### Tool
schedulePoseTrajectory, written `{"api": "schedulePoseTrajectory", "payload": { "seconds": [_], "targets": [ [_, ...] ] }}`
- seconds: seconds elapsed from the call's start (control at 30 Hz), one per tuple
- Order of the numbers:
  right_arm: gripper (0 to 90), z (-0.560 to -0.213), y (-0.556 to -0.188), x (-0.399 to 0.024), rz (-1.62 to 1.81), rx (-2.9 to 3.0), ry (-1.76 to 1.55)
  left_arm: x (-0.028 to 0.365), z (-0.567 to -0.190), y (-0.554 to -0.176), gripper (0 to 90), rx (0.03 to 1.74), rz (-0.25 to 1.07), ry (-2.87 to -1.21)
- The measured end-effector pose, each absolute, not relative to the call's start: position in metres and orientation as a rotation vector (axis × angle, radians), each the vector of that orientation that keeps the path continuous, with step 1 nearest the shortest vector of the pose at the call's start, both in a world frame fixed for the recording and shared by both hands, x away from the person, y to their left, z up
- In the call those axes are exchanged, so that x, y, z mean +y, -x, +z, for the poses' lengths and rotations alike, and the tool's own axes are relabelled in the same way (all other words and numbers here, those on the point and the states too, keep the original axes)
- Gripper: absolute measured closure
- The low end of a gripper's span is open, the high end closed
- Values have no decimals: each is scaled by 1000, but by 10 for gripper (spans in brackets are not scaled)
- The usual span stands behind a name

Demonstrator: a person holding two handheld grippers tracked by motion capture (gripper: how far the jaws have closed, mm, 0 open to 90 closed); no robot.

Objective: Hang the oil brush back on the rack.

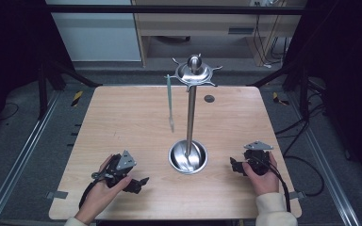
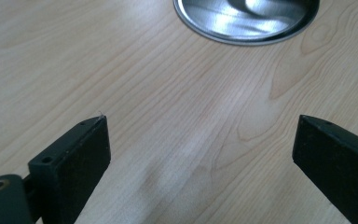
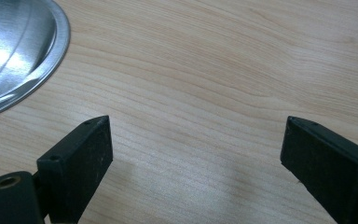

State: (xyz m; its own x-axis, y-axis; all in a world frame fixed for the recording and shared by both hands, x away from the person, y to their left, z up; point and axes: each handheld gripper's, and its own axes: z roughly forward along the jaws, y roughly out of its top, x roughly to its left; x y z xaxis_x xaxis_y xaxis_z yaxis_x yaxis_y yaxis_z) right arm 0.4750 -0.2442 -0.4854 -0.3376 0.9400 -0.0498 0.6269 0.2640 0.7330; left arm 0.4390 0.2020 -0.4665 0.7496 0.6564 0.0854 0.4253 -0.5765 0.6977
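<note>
light wooden table [image 1: 122, 113]: tall steel rack, round dish base [image 1: 187, 157], hooked crown. slim pale-green utensil [image 1: 169, 101] hangs vertical from crown's left hook, nearer left gripper [image 1: 134, 181], up and ahead of it. right gripper [image 1: 238, 165] beside base. both fingers apart, empty.

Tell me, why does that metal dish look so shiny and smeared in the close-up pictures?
Left gripper view: the stand's round base throws white glare streaks and looks soft. Right gripper view: the same base shows bright bands of glare, while the wood grain stays sharp. High view: surroundings fall into dark shadow, and the table is evenly lit.
</note>
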Motion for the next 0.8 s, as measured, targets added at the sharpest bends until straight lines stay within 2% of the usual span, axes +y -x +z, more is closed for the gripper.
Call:
{"api": "schedulePoseTrajectory", "payload": {
  "seconds": [0.8],
  "targets": [
    [98, -488, -476, -244, 845, 2066, -1420, 254, -493, -463, 44, 1053, 547, -2167]
  ]
}}
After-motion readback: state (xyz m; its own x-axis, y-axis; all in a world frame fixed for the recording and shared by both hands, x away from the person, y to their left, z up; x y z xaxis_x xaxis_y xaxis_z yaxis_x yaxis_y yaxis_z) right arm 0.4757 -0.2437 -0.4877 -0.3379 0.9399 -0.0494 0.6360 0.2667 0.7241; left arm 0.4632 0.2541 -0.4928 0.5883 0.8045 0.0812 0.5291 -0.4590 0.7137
